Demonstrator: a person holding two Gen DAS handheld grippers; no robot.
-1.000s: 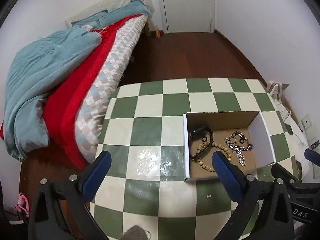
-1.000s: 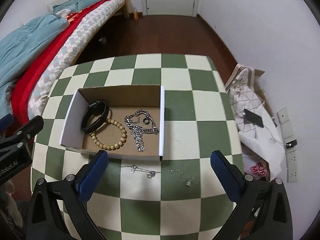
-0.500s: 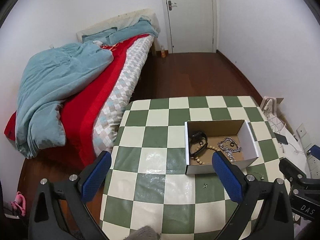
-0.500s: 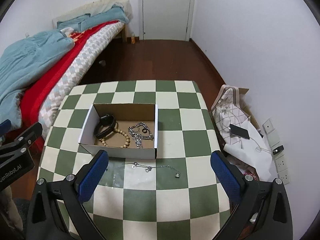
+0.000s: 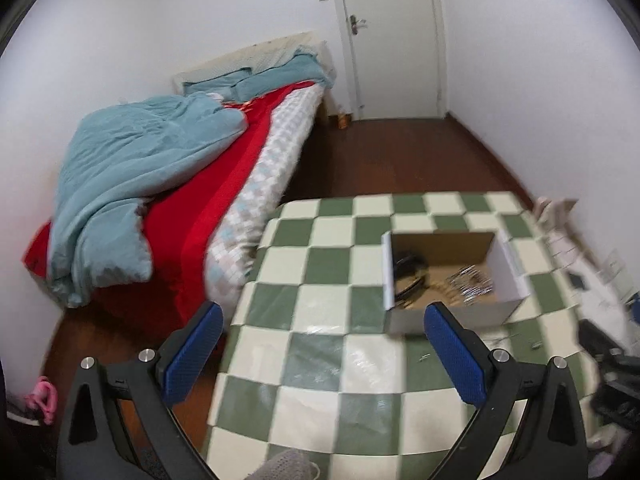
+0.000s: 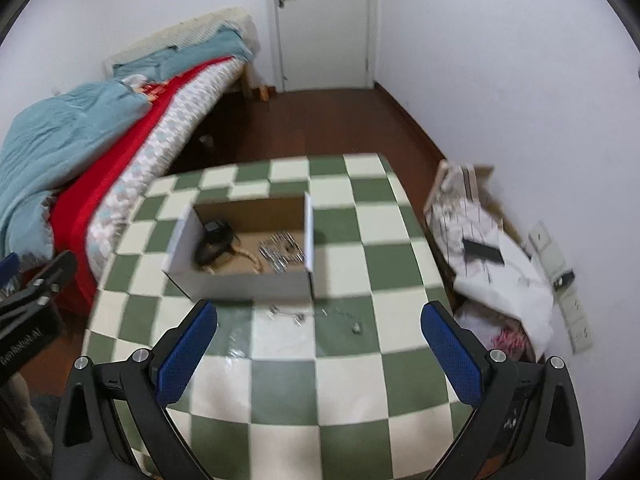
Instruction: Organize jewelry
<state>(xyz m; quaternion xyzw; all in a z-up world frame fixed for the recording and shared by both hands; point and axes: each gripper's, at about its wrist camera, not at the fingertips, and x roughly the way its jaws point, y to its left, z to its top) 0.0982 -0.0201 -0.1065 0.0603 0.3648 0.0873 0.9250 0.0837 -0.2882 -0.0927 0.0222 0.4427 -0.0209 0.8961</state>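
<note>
Both tools, left tool (image 5: 323, 350) and right tool (image 6: 319, 346), have pulled back from the box (image 6: 240, 276), jaws spread wide.

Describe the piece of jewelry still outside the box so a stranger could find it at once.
On the green-and-white checkered table sits an open cardboard box. Just in front of its near wall lies a thin silver chain, stretched flat on the cloth. It is the only piece outside; the other jewelry is inside the box.

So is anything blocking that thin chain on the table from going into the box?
Only the box's near wall: the thin chain lies just outside it and must be lifted over. Nothing stands between the open right gripper and the chain.
</note>
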